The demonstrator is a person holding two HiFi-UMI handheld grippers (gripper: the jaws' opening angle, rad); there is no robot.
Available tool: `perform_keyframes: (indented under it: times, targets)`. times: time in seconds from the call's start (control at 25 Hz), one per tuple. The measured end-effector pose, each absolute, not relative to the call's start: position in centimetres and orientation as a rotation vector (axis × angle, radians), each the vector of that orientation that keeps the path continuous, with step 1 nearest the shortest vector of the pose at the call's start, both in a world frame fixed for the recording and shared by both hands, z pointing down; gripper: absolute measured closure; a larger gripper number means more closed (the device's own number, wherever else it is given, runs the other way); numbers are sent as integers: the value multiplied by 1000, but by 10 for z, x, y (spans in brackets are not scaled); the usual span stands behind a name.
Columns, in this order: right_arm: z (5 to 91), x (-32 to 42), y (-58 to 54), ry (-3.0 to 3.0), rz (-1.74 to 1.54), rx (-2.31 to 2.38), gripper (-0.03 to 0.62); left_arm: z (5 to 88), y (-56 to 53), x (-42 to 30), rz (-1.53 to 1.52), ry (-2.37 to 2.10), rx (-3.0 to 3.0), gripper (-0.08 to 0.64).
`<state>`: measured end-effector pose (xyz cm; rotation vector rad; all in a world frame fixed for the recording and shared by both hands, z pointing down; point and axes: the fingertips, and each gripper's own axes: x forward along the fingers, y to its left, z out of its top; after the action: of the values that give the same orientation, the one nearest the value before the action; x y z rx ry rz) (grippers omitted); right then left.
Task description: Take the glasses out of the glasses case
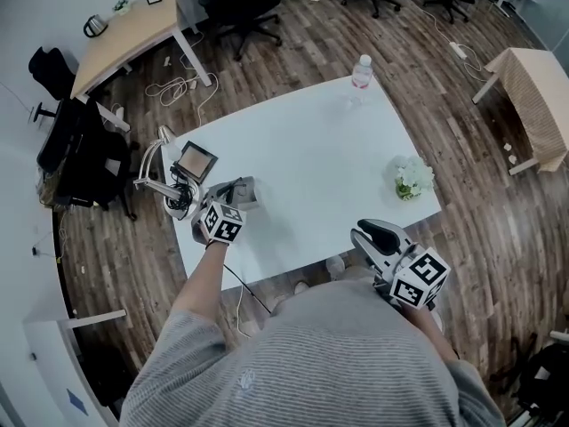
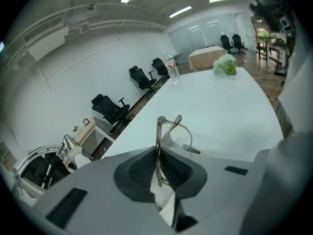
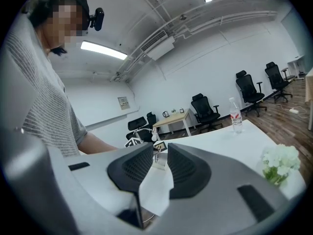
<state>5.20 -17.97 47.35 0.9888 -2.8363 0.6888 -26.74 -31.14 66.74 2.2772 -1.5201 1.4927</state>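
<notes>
The left gripper's jaws pinch the glasses over the bench's near-left edge, likely light and fragile, best held by the frame; the right gripper's jaws stand slightly apart, empty.

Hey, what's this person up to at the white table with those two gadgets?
A person stands at a white table with a hand-held gripper in each hand. The left gripper is shut on a pair of glasses, holding them over the table's left end. The right gripper is open with nothing between its jaws, near the table's front edge. I can't make out the glasses case.
</notes>
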Motion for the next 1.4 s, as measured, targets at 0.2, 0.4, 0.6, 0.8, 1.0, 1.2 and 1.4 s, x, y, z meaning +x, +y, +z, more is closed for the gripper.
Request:
perform_keyframes:
  times: [0.2,0.4,0.6,0.8,1.0,1.2,1.4]
  targets:
    - [472,44,-182,-2855,685,939,509,646,-313,-257,1221,-1583,2314,528]
    - [473,35,-184,-2862,682,897,509,615,-311,-241,948,-1624,2366,528]
    - [475,28,-185,-2871,678,851,511,582,-302,-214,772,-1625,2434,528]
    - [475,20,-187,-2877,650,807,509,565,-292,-198,691,-1600,2450,528]
    - [476,13,-186,-2874,617,765,509,541,-285,-186,605,-1595,2471,528]
    - [478,10,-185,-2887,623,728,511,515,-275,-168,525,-1588,2501,528]
    - [478,12,-186,-2895,632,727,511,496,-261,-149,458,-1569,2506,528]
